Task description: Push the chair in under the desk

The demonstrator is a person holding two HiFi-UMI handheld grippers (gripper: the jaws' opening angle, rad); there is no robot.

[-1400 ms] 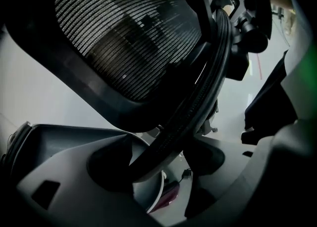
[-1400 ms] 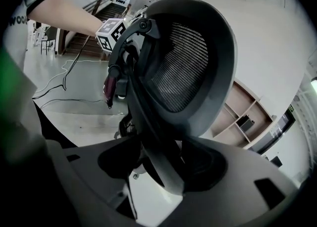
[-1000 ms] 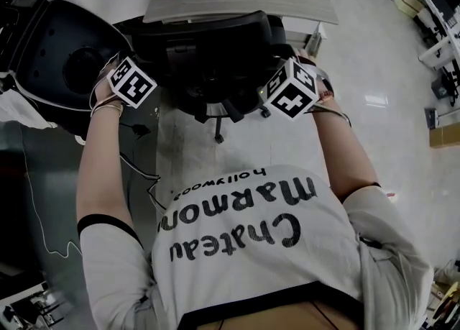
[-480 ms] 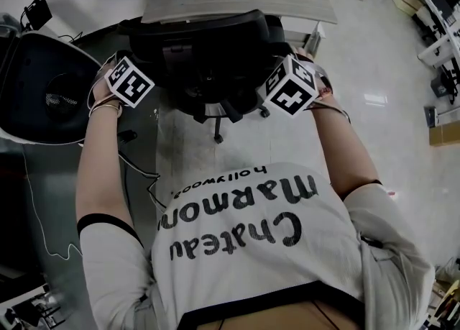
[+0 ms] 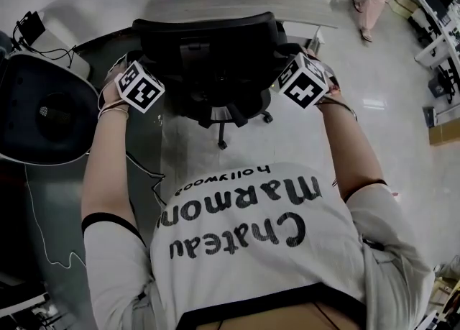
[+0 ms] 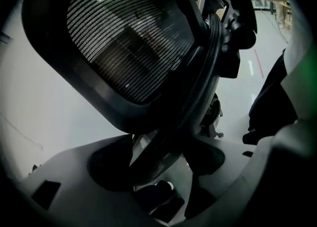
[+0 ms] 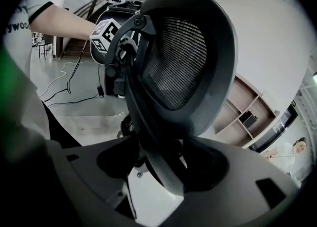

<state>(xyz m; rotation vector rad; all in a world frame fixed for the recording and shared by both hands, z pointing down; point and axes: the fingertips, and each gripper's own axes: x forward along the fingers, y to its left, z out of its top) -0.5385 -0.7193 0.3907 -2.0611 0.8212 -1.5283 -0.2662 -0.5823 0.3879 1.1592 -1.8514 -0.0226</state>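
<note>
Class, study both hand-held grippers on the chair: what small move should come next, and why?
Probably push the chair a little forward toward the desk. The left hand-held gripper and right hand-held gripper each clamp a backrest edge, and the base shows on floor outside the desk.

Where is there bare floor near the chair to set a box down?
The pale floor right of the chair, out toward the furniture at the right edge, is bare. A small strip lies behind the chair's base. The left is crowded: a second dark seat and cables. The desk closes the front.
</note>
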